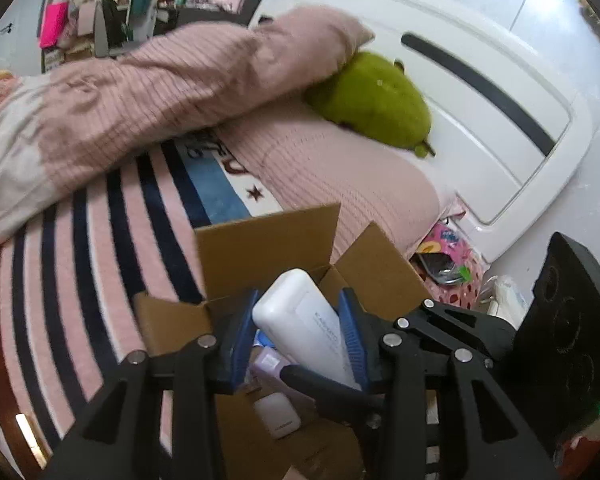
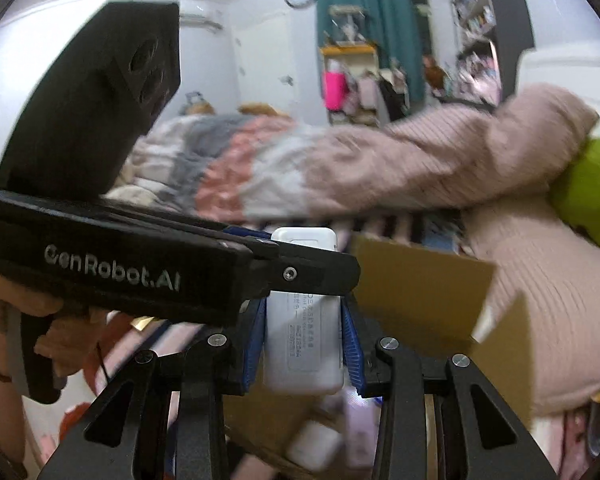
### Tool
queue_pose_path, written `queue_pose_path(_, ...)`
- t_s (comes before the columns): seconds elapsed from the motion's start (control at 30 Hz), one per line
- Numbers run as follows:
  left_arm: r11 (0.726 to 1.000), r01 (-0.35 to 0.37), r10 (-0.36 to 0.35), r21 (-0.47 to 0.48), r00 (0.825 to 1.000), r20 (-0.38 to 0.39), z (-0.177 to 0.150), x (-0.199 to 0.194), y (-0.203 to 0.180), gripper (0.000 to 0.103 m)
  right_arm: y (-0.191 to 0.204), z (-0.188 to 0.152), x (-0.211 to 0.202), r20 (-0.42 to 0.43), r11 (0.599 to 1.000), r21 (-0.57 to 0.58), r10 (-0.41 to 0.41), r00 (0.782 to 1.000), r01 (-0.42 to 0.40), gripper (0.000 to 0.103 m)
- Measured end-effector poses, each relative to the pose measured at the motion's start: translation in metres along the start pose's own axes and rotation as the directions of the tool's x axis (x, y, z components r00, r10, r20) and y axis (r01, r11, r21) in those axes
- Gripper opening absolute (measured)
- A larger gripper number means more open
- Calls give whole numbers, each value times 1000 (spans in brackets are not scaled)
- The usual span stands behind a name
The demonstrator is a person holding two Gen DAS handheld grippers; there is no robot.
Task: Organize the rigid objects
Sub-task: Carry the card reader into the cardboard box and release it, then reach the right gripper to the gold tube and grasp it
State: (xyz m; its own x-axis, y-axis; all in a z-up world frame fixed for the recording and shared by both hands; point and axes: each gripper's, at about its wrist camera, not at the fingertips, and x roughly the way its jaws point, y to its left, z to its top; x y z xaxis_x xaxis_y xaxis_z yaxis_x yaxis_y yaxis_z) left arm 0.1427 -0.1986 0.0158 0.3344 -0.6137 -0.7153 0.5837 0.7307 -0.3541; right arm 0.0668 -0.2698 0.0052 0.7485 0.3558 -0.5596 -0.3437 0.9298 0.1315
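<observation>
Left gripper (image 1: 300, 334): blue pads clamped on a white rounded plastic bottle (image 1: 300, 320), tilted, held over the open brown cardboard box (image 1: 268, 240) just ahead and below. Right gripper (image 2: 304, 344): jaws narrow, gripping a white flat rectangular plastic case (image 2: 304, 344) upright, above the same box. Small white container (image 1: 276, 414) lies in the box under the left gripper. Box sits on the striped pink bedspread (image 1: 100, 240).

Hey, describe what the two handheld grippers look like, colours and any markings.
Both grippers are black linkage frames with silver pivot pins and ribbed blue fingers. The left gripper, seen from the right wrist view, carries white "GenRobot.AI" lettering on its side and a black block with round recesses.
</observation>
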Motion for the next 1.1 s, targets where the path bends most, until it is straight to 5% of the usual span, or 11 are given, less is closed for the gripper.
queue_pose_path(0.2, 1000, -9, 8, -11, 997, -82, 6, 35, -6, 38, -21, -12, 8, -97, 997, 4, -70, 993, 71, 31)
queue_pose_path(0.27, 999, -41, 40, -5, 996, -79, 6, 37, -8, 47, -23, -15, 9, -112, 997, 12, -71, 991, 73, 31)
queue_pose_path(0.57, 988, -149, 150, -31, 987, 49, -8, -21, 9, 71, -17, -16, 2, -118, 996, 24, -80, 990, 84, 32)
queue_pose_path(0.8, 953, -257, 284, -159, 941, 185, -56, -114, 67, 82, 16, 2, -4, -39, 1000, 4, -4, 999, 4, 41)
queue_pose_path(0.9, 907, -327, 383, -266, 903, 193, -94, -152, 110, 82, 53, 11, -2, 1, 997, -39, 74, 997, -74, 45)
queue_pose_path(1.1, 826, -387, 483, -410, 861, 160, -168, -189, 184, 82, 128, 11, 37, -51, 972, -93, 213, 976, -217, 53)
